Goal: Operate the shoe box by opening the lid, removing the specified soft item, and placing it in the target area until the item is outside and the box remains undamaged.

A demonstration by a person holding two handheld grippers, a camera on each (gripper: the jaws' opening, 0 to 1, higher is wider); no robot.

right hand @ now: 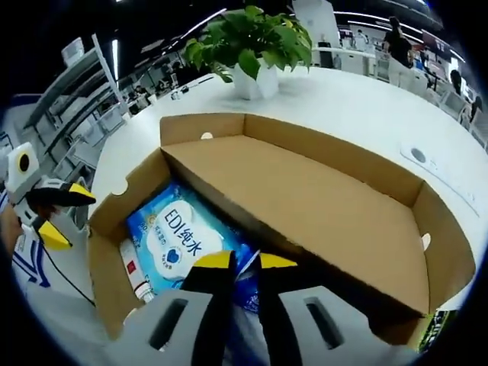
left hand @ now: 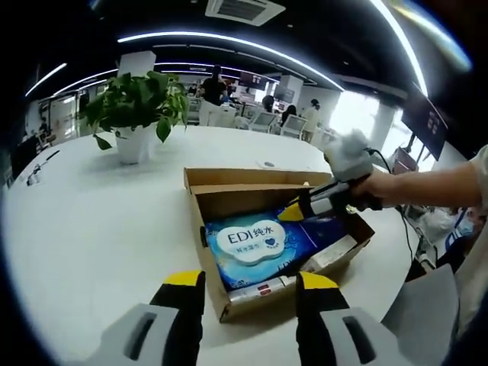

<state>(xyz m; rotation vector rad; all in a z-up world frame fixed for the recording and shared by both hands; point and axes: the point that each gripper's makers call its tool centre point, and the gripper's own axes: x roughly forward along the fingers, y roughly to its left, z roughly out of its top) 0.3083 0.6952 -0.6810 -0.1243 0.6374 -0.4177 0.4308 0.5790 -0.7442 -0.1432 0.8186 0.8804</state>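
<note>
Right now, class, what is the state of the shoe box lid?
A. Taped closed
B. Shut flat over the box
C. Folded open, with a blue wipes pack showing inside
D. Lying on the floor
C: the shoe box lid is folded back, and the blue wipes pack lies uncovered inside.

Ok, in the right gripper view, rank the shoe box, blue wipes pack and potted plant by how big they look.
1. Shoe box, by far the largest.
2. Blue wipes pack and potted plant look alike in size; the plant stands farther off, so I won't rank them.
</note>
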